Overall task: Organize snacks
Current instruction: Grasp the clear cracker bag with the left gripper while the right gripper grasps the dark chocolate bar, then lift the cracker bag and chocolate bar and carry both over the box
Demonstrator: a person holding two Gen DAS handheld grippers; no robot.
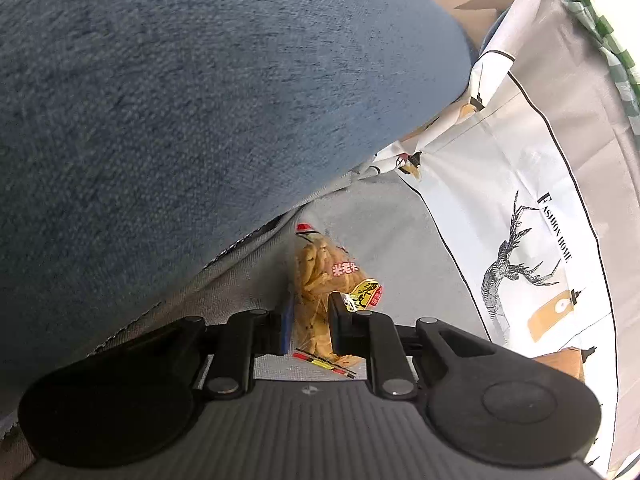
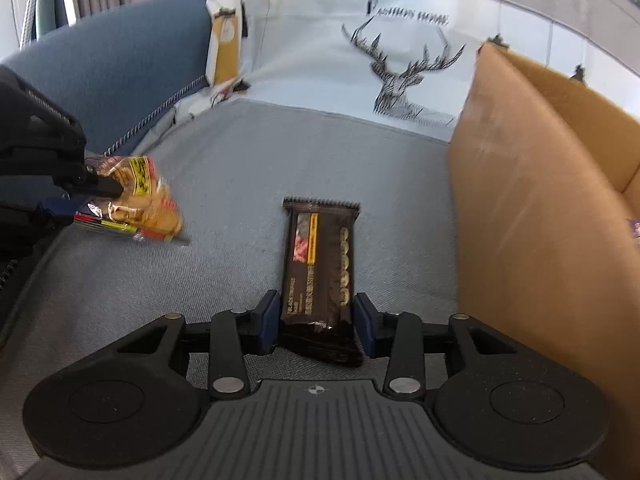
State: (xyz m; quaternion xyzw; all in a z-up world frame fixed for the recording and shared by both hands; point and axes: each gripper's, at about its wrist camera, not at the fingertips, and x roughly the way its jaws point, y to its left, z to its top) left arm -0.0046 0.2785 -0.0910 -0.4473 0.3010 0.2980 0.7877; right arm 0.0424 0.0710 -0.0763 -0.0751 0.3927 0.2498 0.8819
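Observation:
In the left wrist view my left gripper (image 1: 308,322) is shut on a clear bag of yellow crackers (image 1: 316,276), which stands between the pads just above the grey sofa seat (image 1: 380,224). The right wrist view shows the same bag (image 2: 140,204) at the left, pinched by the left gripper (image 2: 100,190). My right gripper (image 2: 316,320) is shut on the near end of a dark chocolate bar (image 2: 320,252). The bar points away from me over the seat (image 2: 240,160). An open cardboard box (image 2: 532,208) stands right beside this gripper.
A white cushion with a deer print (image 2: 400,68) leans along the back of the seat and also shows in the left wrist view (image 1: 520,240). A blue upholstered sofa arm (image 1: 180,100) fills the left and rises close to the left gripper.

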